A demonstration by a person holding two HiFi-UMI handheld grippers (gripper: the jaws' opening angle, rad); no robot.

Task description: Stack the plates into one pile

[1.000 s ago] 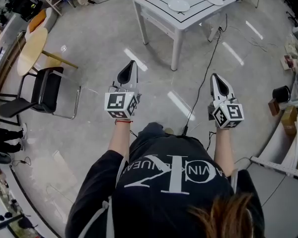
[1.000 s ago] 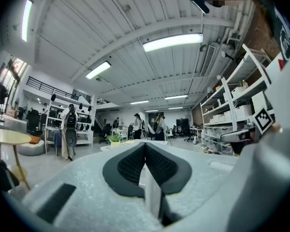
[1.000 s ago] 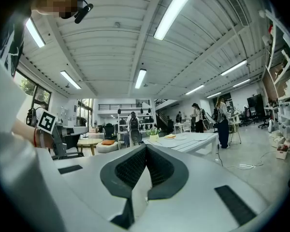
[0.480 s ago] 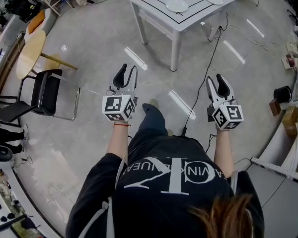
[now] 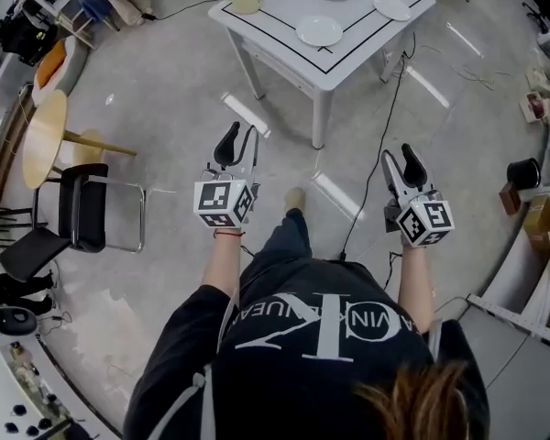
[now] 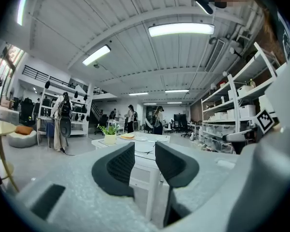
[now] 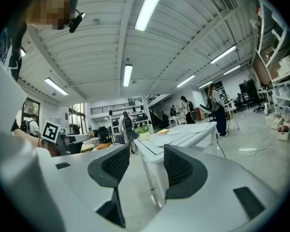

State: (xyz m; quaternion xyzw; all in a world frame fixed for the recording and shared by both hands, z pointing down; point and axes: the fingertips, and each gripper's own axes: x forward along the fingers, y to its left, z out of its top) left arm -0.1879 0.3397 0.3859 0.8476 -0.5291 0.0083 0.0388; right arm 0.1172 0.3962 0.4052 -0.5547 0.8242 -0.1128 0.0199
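All plates [image 5: 319,31] (tabletop [image 5: 359,27]) well beyond just-opened jaws

Operator wore black short-sleeved T-shirt [image 5: 312,324] with large white lettering across back, dark trousers [image 5: 280,246] and light shoe [image 5: 296,197]. Brown hair [image 5: 412,406]. Thin red band [image 5: 227,231] at left wrist. Handheld left gripper [image 5: 240,136] and right gripper [image 5: 397,154] had pale grey bodies, black ribbed pads [image 6: 117,166] and white cube [image 5: 225,203] with black square markers at rear. Jaws of both had just been opening; nothing between them.
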